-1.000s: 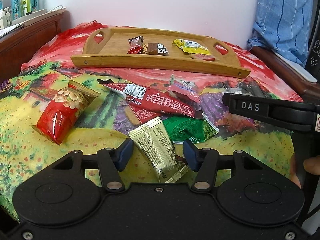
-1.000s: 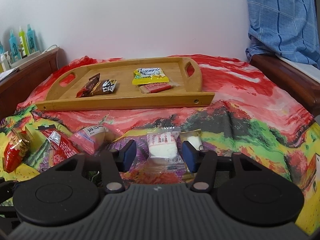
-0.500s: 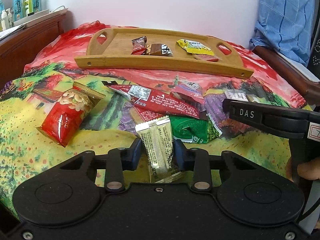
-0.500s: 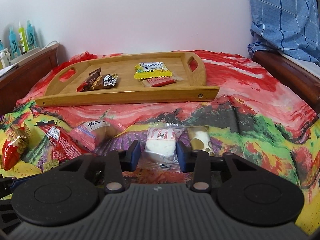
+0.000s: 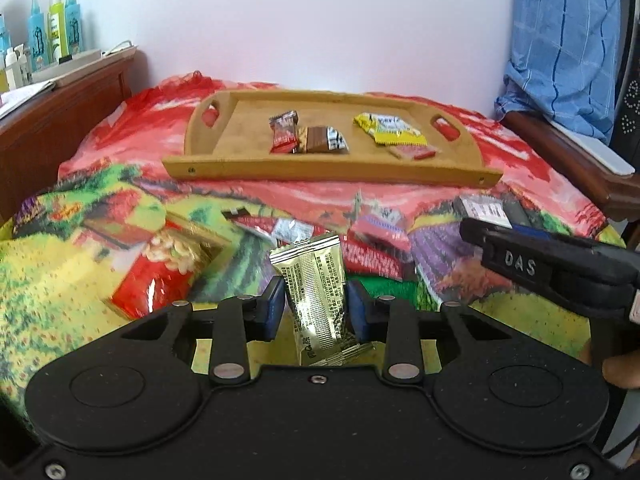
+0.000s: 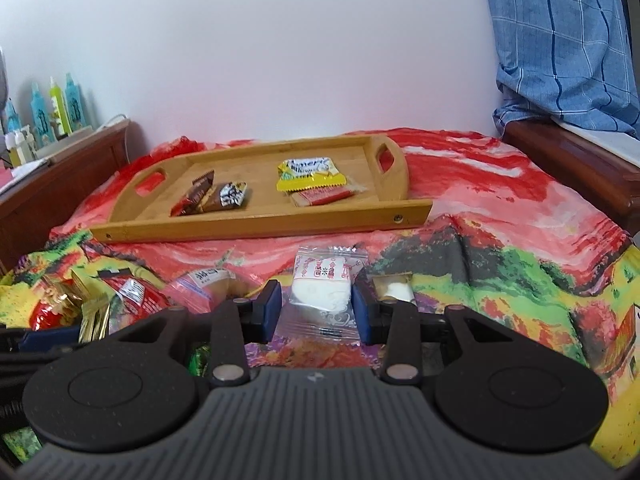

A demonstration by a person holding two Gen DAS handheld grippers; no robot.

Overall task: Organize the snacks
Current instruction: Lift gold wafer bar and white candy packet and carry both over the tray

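My left gripper (image 5: 316,306) is shut on a gold foil snack packet (image 5: 316,284) and holds it upright above the bedspread. My right gripper (image 6: 316,306) is shut on a clear packet with a white cake (image 6: 322,292), lifted off the cloth. The wooden tray (image 5: 332,170) lies at the back and holds a red-brown candy (image 5: 285,136), a chocolate bar (image 5: 322,140), a yellow packet (image 5: 386,128) and a red wafer (image 5: 412,153). The tray also shows in the right wrist view (image 6: 260,220). The right gripper's body (image 5: 560,272) shows at the right of the left wrist view.
Loose snacks lie on the colourful bedspread: a red nut bag (image 5: 160,276), a long red packet (image 5: 360,256), a pink packet (image 6: 208,284), a small clear packet (image 6: 394,288). A wooden headboard (image 5: 60,120) with bottles (image 5: 52,28) stands left; a wooden rail (image 5: 568,160) runs right.
Both grippers closed on their packets and lifted them off the bedspread. The gold packet now stands upright between the left fingers; both views have risen and neared the tray.
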